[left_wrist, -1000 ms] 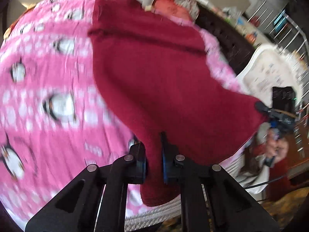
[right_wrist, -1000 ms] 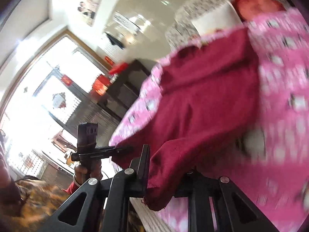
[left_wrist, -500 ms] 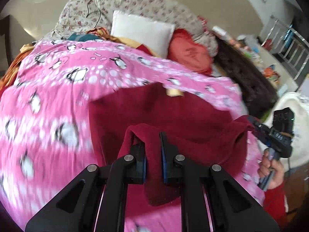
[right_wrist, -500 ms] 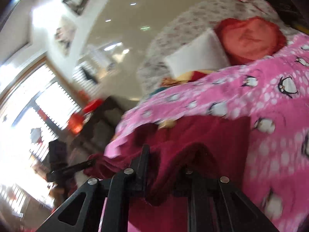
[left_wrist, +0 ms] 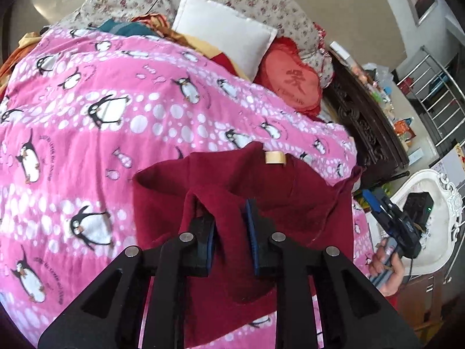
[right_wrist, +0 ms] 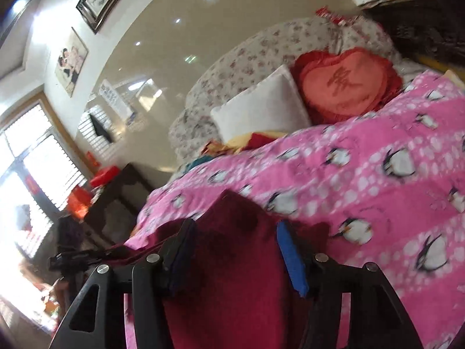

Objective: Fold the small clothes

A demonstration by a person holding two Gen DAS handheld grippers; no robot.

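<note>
Pink penguin bedding is showing again: the maroon garment, hanging lifted a second ago, is now lying doubled over near the bed's edge. Both jaws are parting, so the fold seems finished. Left gripper and right gripper are hovering low, slightly open around loose cloth.

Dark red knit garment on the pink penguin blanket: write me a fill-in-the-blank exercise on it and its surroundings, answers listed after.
1. The dark red knit garment lies on a pink blanket printed with ____.
2. The red cushion beside the white pillow is shaped like a ____.
3. A cloth fold runs between the fingers of the left gripper, whose pads are coloured ____.
4. The small tag at the garment's neckline is ____.

Answers: penguins; heart; blue; beige
</note>
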